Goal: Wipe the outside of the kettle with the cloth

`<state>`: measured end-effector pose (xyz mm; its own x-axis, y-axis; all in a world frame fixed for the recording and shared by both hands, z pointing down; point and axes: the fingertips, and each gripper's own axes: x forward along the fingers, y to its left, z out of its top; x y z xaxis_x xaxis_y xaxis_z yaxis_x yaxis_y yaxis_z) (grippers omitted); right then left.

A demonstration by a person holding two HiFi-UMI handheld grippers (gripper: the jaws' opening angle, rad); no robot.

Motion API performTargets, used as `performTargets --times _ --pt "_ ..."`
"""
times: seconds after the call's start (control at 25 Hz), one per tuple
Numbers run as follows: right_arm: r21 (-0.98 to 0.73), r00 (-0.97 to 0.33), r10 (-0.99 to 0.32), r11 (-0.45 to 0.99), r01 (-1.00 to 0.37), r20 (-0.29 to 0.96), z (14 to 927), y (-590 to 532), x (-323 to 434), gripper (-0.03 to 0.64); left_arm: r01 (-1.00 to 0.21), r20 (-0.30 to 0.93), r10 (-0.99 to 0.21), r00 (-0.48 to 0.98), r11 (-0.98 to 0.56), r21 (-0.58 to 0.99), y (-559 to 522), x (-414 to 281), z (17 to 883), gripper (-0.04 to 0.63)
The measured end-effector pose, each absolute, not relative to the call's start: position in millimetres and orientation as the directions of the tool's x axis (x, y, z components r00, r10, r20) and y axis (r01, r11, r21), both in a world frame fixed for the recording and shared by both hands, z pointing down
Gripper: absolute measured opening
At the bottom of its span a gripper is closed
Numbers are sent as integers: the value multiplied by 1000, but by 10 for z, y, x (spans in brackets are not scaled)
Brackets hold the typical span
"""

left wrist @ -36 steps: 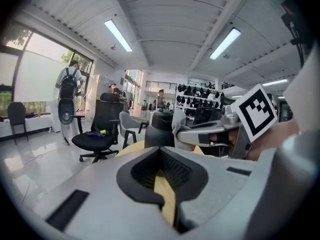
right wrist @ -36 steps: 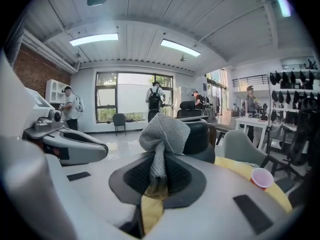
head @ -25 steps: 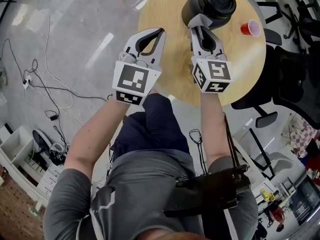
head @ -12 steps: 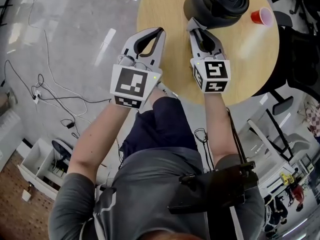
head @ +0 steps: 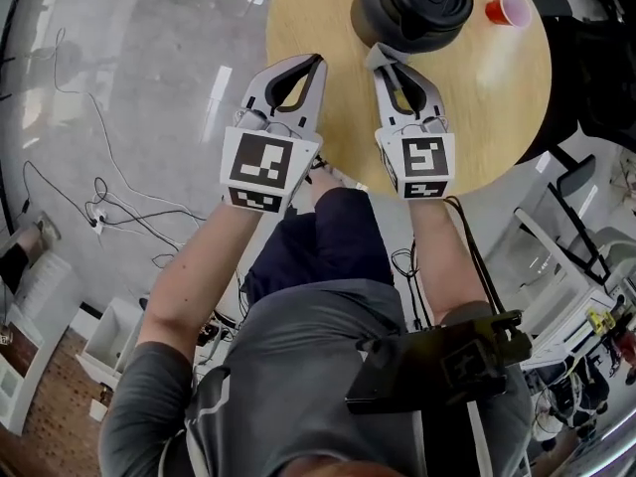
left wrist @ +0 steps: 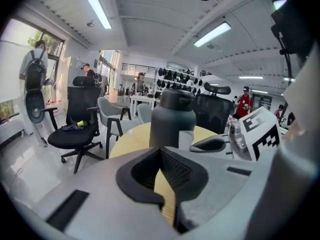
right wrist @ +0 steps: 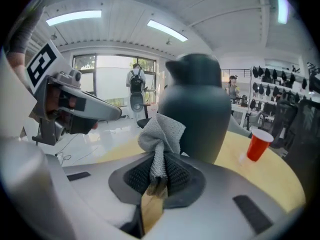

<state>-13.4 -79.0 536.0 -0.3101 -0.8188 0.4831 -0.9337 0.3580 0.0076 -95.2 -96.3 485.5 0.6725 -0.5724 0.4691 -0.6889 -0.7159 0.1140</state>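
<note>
Right gripper (head: 386, 60) still clamped on grey cloth (right wrist: 162, 134) beside kettle (head: 412, 3), left gripper (head: 316, 64) closed, empty, unmoved.

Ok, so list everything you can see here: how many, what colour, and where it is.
round wooden table: one, light tan, in front of the person
rounded lidded kettle: one, dark grey, on the table's far side
plastic cup: one, red, on the table to the right of the kettle
knitted cloth: one, grey, bunched up just in front of the kettle
swivel office chair: one, black, on the floor off the table's left
floor cables: several, dark, on the grey floor at the person's left
left gripper: one, white and grey, jaws shut and empty, over the table's near left part
right gripper: one, white and grey, jaws shut on the cloth
</note>
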Motion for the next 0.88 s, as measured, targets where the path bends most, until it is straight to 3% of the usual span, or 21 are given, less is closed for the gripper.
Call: performTargets --times 0.36,0.88 --pt "32 -261 -908 286 -958 329 4501 -957 -290 52 -645 458 -553 696 -762 60 -1121 -1089 4474 9" --pt "53 -125 -901 161 -985 416 4871 -1043 -255 52 -560 447 -474 758 -825 75 -1293 -1139 4489 9"
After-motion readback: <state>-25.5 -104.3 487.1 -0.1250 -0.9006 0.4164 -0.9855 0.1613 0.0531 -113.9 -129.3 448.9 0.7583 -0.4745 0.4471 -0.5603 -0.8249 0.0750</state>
